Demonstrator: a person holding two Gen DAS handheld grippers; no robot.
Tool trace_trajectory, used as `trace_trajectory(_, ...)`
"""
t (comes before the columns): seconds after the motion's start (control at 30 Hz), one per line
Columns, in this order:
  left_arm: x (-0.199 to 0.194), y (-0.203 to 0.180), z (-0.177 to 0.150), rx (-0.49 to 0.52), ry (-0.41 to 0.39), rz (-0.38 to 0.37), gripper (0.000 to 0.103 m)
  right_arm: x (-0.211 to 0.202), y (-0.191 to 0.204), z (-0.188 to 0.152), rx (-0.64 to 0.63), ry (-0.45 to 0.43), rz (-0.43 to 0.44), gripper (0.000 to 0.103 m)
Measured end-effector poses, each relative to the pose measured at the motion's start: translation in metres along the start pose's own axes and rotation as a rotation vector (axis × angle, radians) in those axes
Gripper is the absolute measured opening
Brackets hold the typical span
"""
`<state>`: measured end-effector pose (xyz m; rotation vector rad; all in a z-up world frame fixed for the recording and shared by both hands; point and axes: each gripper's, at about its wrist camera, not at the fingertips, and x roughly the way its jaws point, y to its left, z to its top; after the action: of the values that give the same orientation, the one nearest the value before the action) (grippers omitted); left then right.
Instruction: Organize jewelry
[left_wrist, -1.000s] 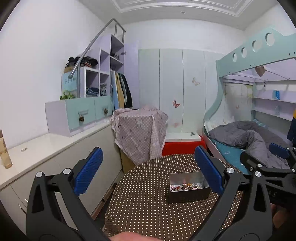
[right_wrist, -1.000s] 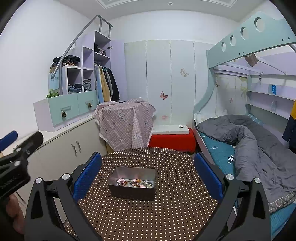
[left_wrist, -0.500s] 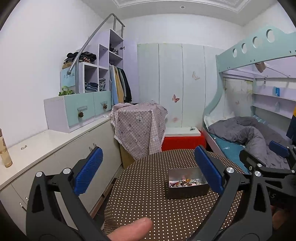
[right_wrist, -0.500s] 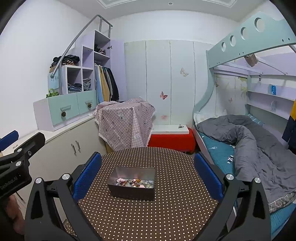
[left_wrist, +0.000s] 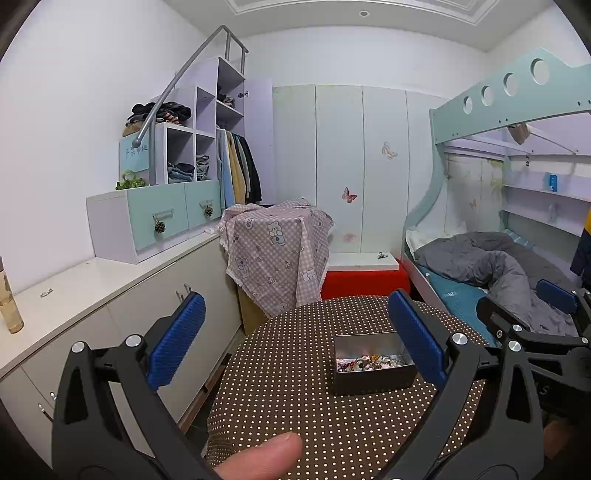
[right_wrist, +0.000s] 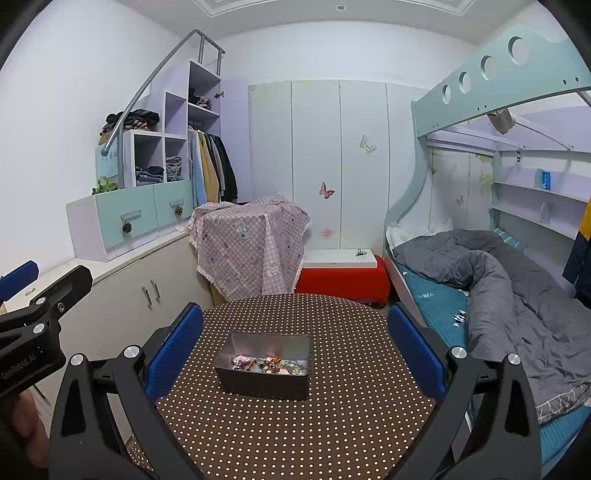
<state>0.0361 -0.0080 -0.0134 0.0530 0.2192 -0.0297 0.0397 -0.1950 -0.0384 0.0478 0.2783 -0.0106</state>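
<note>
A grey metal tin sits on a round table covered in brown cloth with white dots. Mixed jewelry lies heaped inside the tin. My right gripper is held wide open above the table, nothing between its blue pads, with the tin straight ahead. My left gripper is also open and empty, held left of the table; the tin shows beside its right pad. A person's fingertip pokes in at the bottom of the left wrist view.
White cabinets with a bottle run along the left. Behind the table are a box under checked cloth and a red stool. A bunk bed with a grey duvet fills the right.
The left gripper has tilted down and drifted slightly, so the tin sits lower and nearer. A fingertip has come into the left wrist view. The right gripper has barely moved.
</note>
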Motion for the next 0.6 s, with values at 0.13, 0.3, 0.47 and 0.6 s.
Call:
trace_trajectory(0.13, 0.0006, -0.0002, -0.0001, -0.002, 0.001, 0.001, 0.097, 0.0000, 0.0002, -0.0001, -0.001, 0.002, 0.000, 0.096)
trace_trajectory(0.3, 0.0016, 0.0012, -0.0007, 0.000, 0.003, 0.008, 0.097, -0.0011, 0.0000, -0.0005, -0.001, 0.003, 0.000, 0.096)
trace_trajectory(0.47, -0.0028, 0.0016, -0.0028, 0.002, -0.035, -0.024, 0.097, -0.0023, 0.0009, -0.0005, -0.002, 0.005, 0.001, 0.096)
trace_trajectory(0.6, -0.0063, 0.0008, 0.0003, -0.007, -0.047, -0.036, 0.097, -0.0026, 0.0012, -0.0001, -0.001, 0.006, 0.002, 0.096)
